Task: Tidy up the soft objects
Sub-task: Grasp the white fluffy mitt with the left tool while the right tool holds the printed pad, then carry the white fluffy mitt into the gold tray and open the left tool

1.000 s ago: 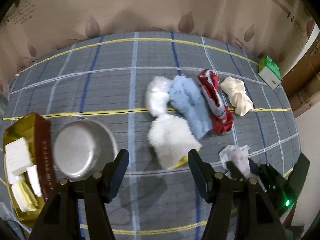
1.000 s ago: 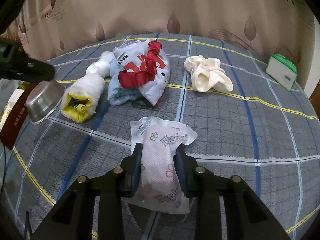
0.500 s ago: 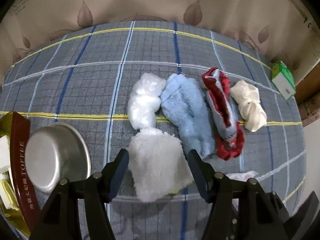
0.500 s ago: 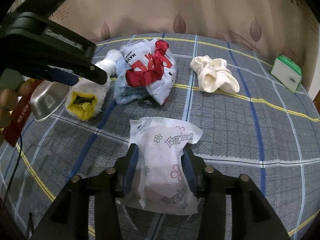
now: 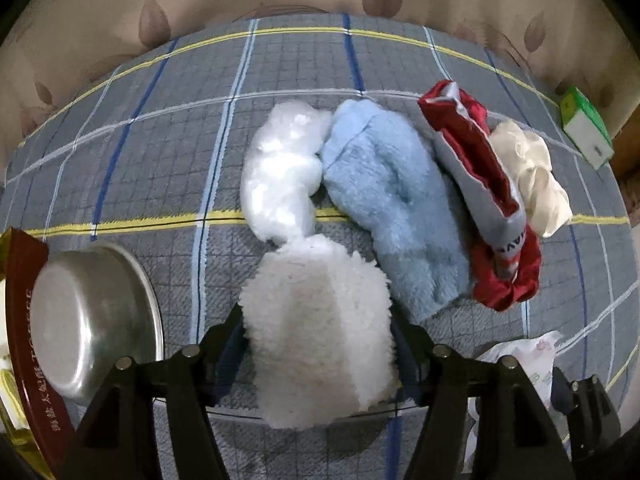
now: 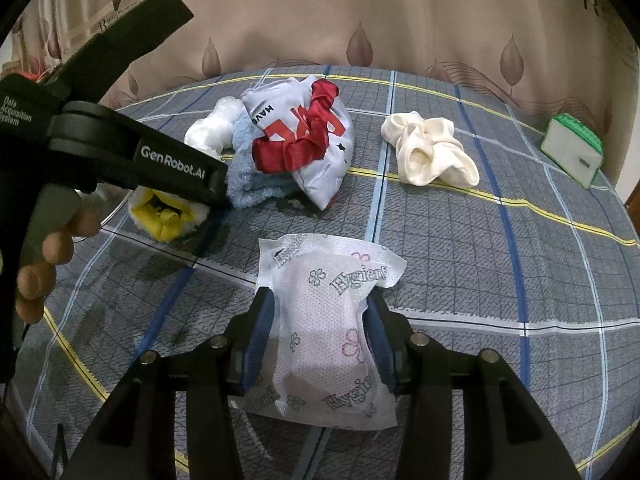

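A white fluffy roll (image 5: 316, 340) with a yellow core (image 6: 168, 212) lies on the checked cloth, and my left gripper (image 5: 318, 330) straddles it. Its jaws are opening, and the fleece fills the gap between them. One of its fingers (image 6: 176, 164) shows in the right wrist view, hand-held. Behind the roll lie a clear plastic bundle (image 5: 284, 176), a blue fluffy towel (image 5: 396, 208), a red and grey pouch (image 5: 480, 184) and a cream cloth (image 5: 532, 176). My right gripper (image 6: 320, 332) stands open around a white Hygiene packet (image 6: 332, 312) resting on the cloth; its grip has loosened.
A steel bowl (image 5: 92, 320) sits left of the roll, against a dark red toffee tin (image 5: 20, 320) at the left edge. A green and white box (image 6: 572, 152) stands at the far right. A leaf-print curtain hangs behind the bed.
My left gripper has come down and forward until its fingers flank the fluffy roll. The right gripper's jaws have widened, and the pinched packet has puffed out between them.
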The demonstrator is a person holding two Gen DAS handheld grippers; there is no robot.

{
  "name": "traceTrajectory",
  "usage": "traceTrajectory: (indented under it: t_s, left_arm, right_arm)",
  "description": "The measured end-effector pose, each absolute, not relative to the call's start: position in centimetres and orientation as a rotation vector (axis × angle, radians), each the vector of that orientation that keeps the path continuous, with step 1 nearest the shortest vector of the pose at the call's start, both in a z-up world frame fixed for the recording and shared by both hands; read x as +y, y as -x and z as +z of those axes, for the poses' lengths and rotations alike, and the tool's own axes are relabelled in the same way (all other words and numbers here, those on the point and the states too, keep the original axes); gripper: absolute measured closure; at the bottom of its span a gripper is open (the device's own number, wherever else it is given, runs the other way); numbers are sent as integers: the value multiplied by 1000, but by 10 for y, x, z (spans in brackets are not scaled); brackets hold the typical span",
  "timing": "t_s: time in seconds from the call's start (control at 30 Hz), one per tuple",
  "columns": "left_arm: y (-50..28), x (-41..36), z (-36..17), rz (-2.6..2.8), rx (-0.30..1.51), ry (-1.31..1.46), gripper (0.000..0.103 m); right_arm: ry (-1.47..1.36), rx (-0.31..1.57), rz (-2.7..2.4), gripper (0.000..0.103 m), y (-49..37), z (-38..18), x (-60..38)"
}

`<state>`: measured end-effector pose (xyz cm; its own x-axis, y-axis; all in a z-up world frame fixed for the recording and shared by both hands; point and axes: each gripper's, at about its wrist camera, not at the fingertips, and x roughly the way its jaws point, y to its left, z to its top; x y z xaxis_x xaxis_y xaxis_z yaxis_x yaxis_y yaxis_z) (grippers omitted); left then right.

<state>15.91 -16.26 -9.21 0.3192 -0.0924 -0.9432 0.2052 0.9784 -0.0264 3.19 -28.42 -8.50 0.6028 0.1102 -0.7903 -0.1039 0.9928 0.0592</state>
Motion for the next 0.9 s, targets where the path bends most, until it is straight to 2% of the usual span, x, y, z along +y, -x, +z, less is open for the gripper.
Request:
traceTrajectory:
  t_s: [0.2, 0.27, 0.33, 0.4, 0.47, 0.57, 0.9]
  left_arm:
    - [-162, -167, -91, -217, 1246, -100, 34]
    - [-162, -168, -92, -228, 1248, -95, 34]
    - [-161, -165, -90, -246, 1250, -75, 36]
    - [-159, -162, -86, -267, 1247, -63, 50]
    - [-156, -156, -84, -278, 1249, -38, 53]
    - [-150, -148, -80, -288, 1250, -15, 56]
    - [-104, -131, -47, -340, 1207, -70, 57]
  right_arm:
    - [-7, 915, 131, 57, -31, -85, -284]
    - [-18, 917, 162, 47, -31, -86, -284]
    - [2, 918, 157, 47, -30, -86, -281]
    - [19, 919, 150, 47, -29, -86, -278]
    - [23, 919, 148, 47, -29, -86, -278]
    - [22, 919, 149, 47, -30, -86, -277]
    - [37, 920, 142, 47, -30, -86, -274]
